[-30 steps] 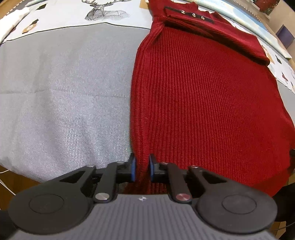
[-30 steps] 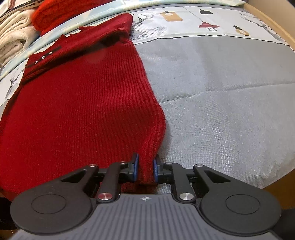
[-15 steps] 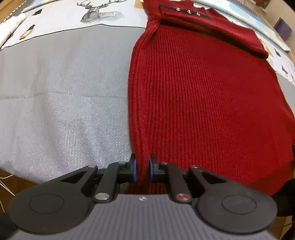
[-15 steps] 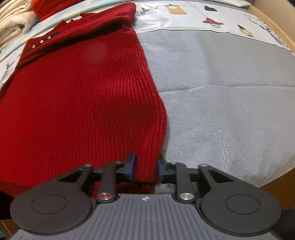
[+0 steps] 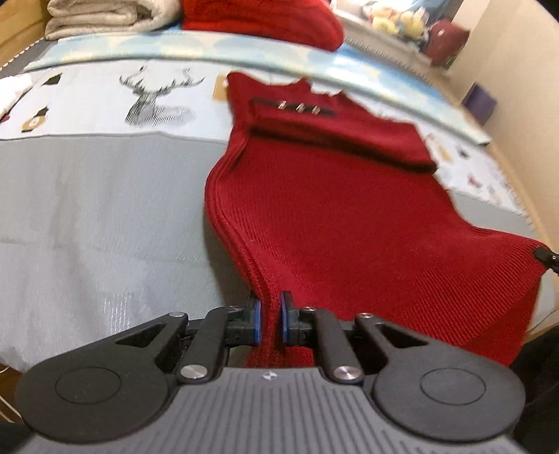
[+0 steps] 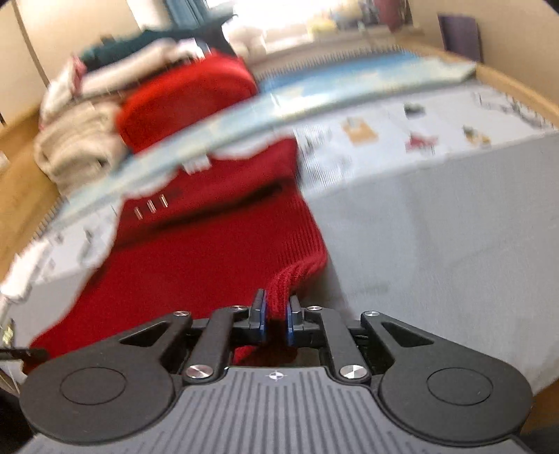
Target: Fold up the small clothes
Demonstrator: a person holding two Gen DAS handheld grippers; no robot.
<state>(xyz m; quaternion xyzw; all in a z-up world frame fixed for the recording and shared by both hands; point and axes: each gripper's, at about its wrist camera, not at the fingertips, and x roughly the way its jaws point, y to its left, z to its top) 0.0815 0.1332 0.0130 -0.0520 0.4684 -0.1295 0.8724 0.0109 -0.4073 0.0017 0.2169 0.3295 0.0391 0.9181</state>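
While both claws keep their pinch on the hem corners, the sweater (image 5: 342, 216) has come up off the bed (image 5: 104, 216): half a second ago its lower edge lay flat, and now it hangs lifted between them. The left claw (image 5: 268, 316) is clenched on the left corner, the right claw (image 6: 276, 312) on the right, cloth bunched between each pair of pads. Its collar end, with three buttons (image 5: 298, 106), rests on the bed near the folded pile (image 5: 104, 14). Judging by this, the hem is being carried toward the collar for a bottom-to-top fold.
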